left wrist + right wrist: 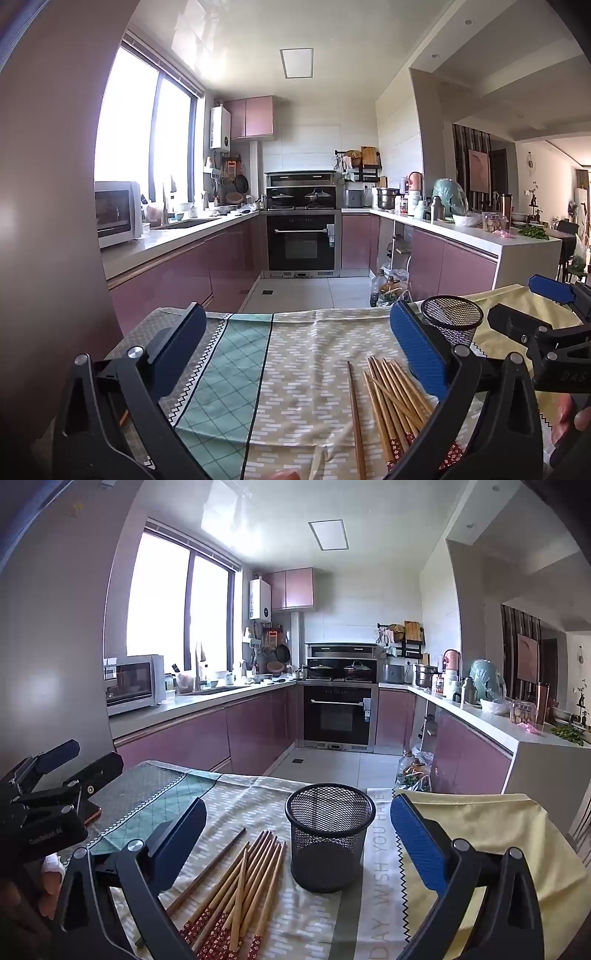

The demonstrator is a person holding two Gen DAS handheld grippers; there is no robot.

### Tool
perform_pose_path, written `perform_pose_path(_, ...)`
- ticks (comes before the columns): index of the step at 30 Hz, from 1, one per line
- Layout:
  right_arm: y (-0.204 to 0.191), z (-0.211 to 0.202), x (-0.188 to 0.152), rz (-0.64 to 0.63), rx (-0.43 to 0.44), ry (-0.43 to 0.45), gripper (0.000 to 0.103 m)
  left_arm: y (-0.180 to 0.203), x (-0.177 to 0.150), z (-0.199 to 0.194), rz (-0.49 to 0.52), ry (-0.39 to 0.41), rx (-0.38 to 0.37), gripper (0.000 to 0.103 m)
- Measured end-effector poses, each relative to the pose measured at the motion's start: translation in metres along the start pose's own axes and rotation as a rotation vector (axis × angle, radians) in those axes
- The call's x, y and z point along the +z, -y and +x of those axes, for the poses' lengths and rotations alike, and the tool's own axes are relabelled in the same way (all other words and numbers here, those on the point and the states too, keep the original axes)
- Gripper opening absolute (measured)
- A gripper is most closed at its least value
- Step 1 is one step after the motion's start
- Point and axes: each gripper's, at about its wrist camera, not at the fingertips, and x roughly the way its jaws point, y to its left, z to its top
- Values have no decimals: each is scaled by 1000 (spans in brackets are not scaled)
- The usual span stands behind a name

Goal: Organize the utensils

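Several wooden chopsticks (243, 882) with red patterned ends lie loose on the patterned tablecloth (314, 923), just left of an upright, empty black mesh cup (328, 834). In the left wrist view the chopsticks (391, 398) lie low and right, with the mesh cup (452, 321) behind the right finger. My left gripper (299, 343) is open with nothing between its blue pads. My right gripper (299, 834) is open too, with the cup and the chopsticks lying ahead between its fingers, untouched. Each gripper shows at the edge of the other's view, held by a hand.
The table's far edge (295, 314) drops to a tiled kitchen floor. A yellow cloth (498, 834) covers the table's right side. A small brown object (92, 814) lies under the left gripper at the table's left. Bottles and bags (388, 288) stand on the floor beyond.
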Motion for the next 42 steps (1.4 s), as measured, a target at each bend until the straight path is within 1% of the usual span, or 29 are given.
perform_pose_path(4,-1,2,0,2,1,-5,97,2,1,2,12,7,5,98)
perform_pose_path(5,0,-1,0,7,0,6,97,-4,-3,0,-12,16,-6,98)
perform_pose_path(10,2,0,2,9,1,6,97,-7,-3,3,-9,25,-6,98)
perform_pose_path(11,3,0,2,10,1,8,97,-3,-2,-8,-3,34,-6,98)
perform_pose_path(16,5,-5,5,11,1,13,97,-4,0,-14,2,43,-7,98)
perform_pose_path(20,2,-6,2,13,2,16,97,-3,-4,-14,2,44,-7,98)
perform_pose_path(42,2,-7,0,14,9,27,97,-2,3,-16,3,49,-11,98)
